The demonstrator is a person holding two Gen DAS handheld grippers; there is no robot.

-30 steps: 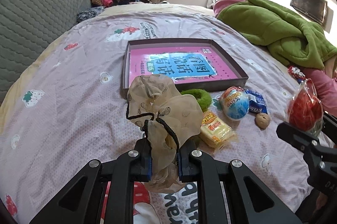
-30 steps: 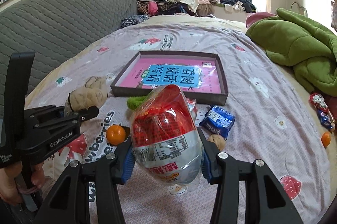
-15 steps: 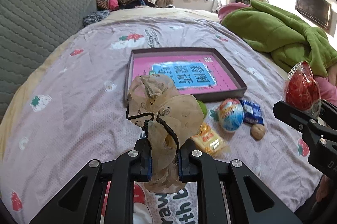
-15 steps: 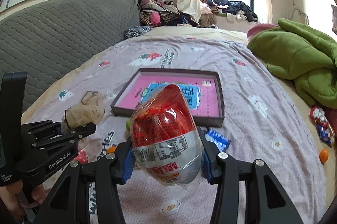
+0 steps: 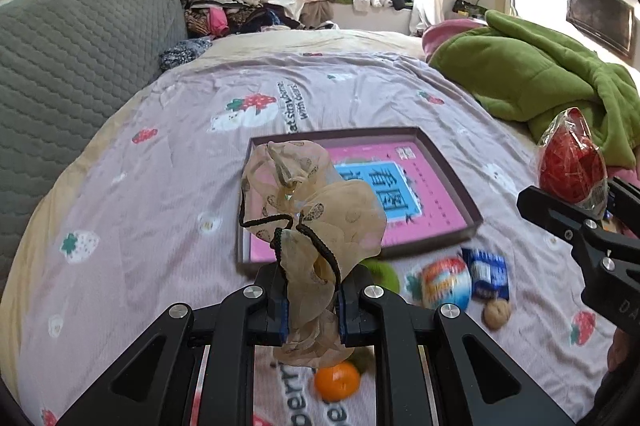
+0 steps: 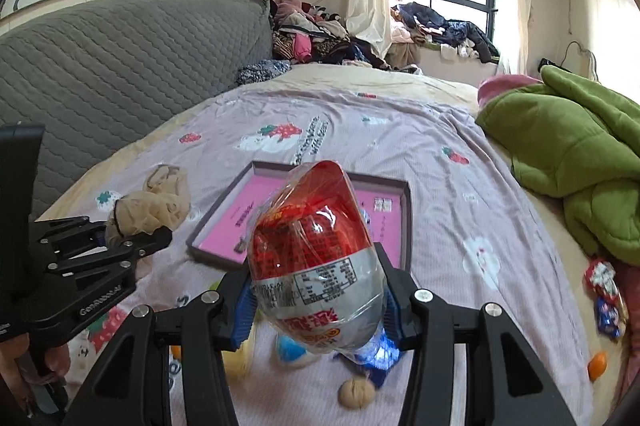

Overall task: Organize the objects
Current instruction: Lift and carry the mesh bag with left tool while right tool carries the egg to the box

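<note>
My left gripper (image 5: 312, 300) is shut on a sheer beige drawstring pouch (image 5: 316, 214) with a black cord, held above the bed. My right gripper (image 6: 316, 306) is shut on a red and silver wrapped snack bag (image 6: 316, 258), also lifted. A shallow dark tray (image 5: 452, 166) with a pink printed bottom lies on the bedspread ahead of both. In the right wrist view the left gripper (image 6: 132, 242) and pouch (image 6: 156, 206) show at the left, and the tray (image 6: 406, 210) sits behind the bag. In the left wrist view the right gripper (image 5: 576, 210) with the bag (image 5: 570, 166) shows at the right edge.
Loose on the pink strawberry-print bedspread (image 5: 160, 186) near the tray: an orange (image 5: 336, 380), a green ring (image 5: 384, 274), an egg-shaped toy (image 5: 446, 282), a blue packet (image 5: 488, 276), a walnut (image 5: 497, 314). A green blanket (image 5: 540, 86) lies at the right, a grey headboard (image 5: 72, 66) at the left.
Both grippers have risen and pulled back with their loads still held. The tray and the loose items now look smaller and farther below.
</note>
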